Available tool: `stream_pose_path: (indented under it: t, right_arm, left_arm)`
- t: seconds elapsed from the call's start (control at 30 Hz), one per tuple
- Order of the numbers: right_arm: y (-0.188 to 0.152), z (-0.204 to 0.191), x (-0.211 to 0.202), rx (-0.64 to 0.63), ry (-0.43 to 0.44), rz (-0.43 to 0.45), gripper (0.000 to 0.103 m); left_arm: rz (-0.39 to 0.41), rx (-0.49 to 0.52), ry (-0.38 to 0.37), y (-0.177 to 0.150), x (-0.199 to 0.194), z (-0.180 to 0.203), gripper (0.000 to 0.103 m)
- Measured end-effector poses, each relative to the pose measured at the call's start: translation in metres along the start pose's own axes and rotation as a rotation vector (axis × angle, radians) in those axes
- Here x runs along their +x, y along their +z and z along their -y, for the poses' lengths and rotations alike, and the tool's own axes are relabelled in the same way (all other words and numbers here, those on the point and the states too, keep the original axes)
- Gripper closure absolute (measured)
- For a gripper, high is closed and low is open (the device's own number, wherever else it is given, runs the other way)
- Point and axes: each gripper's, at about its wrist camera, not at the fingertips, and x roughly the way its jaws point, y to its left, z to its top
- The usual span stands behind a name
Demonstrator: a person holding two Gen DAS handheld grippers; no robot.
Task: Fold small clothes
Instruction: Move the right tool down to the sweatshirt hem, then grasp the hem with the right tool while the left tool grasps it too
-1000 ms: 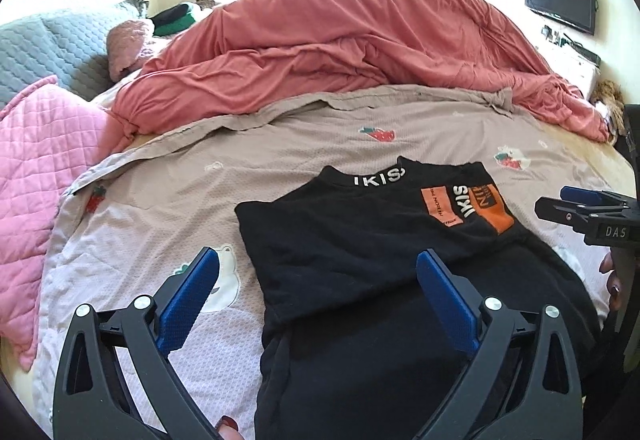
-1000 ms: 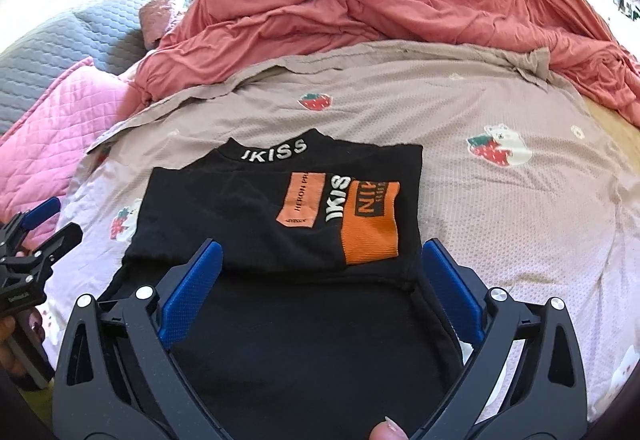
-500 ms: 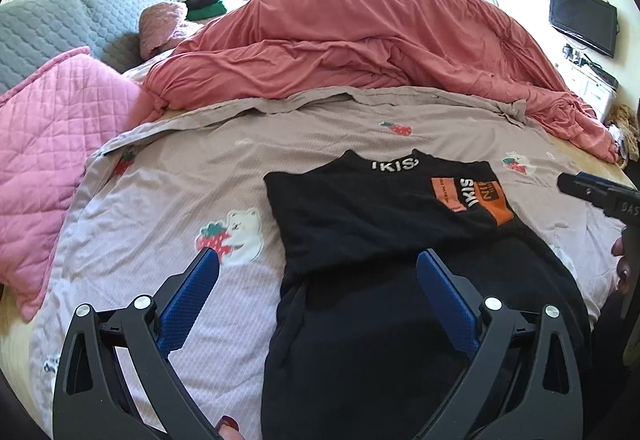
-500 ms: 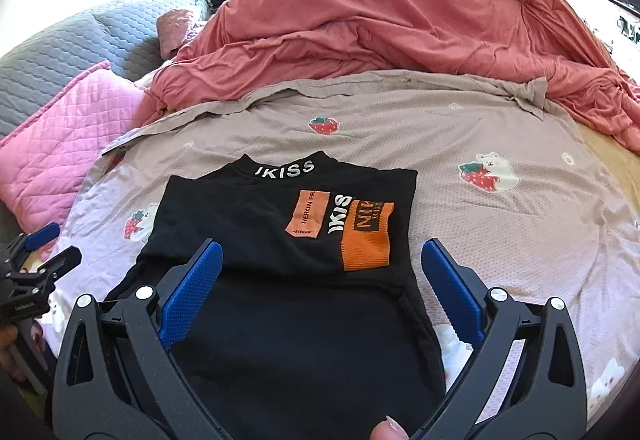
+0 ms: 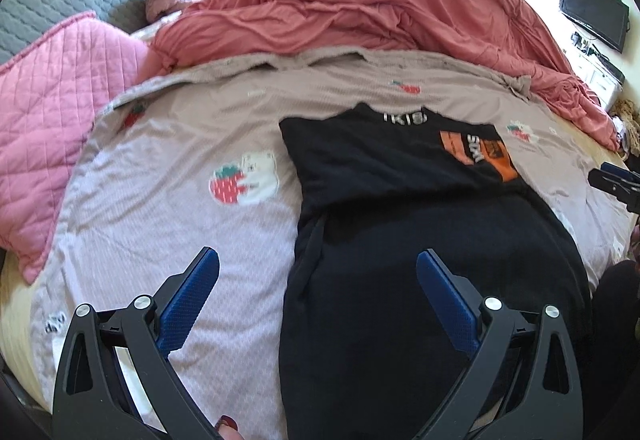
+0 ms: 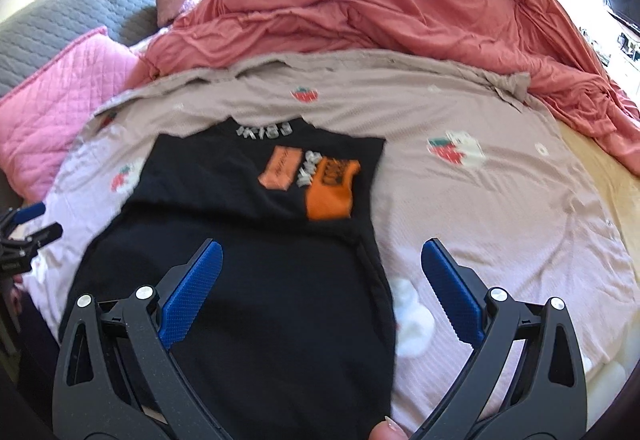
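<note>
Already the shirt [image 6: 248,280] lies on the bed [image 6: 500,207] with its sides folded in. Both claws, left [image 5: 318,300] and right [image 6: 322,290], hover spread apart, gripping nothing. Next, probably, each pinches a hem corner to fold lengthwise toward the collar.

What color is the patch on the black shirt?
Orange patch on the shirt; right wrist view shows it best.

Pink pillow [image 5: 44,111], red duvet [image 5: 360,7], TV [image 5: 594,15].
</note>
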Motion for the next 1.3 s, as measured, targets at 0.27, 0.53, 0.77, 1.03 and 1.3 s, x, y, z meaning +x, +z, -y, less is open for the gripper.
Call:
stream_pose_path:
  t: [0.27,0.53,0.77,1.03,1.3]
  right_arm:
    - [-0.036,0.034,0.006,0.068,0.005,-0.164,0.009]
    - [-0.067,0.037,0.026,0.125,0.003,-0.349,0.009]
    - [-0.084,0.021,0.040,0.082,-0.014,-0.466,0.009]
    - [-0.095,0.032,0.049,0.158,0.028,-0.528,0.032]
    - [-0.091,0.034,0.034,0.179,0.105,-0.484,0.095]
  left_arm:
    - [-0.124,-0.051,-0.055,-0.024,0.012,-0.004,0.005]
    - [-0.257,-0.096,-0.068,-0.048,0.026,-0.008,0.005]
    - [-0.341,-0.137,-0.074,-0.070,0.030,-0.011,0.005]
    - [-0.395,-0.194,-0.069,-0.087,0.035,-0.022,0.006]
    - [-0.360,-0.254,-0.107,-0.087,0.031,-0.031,0.072]
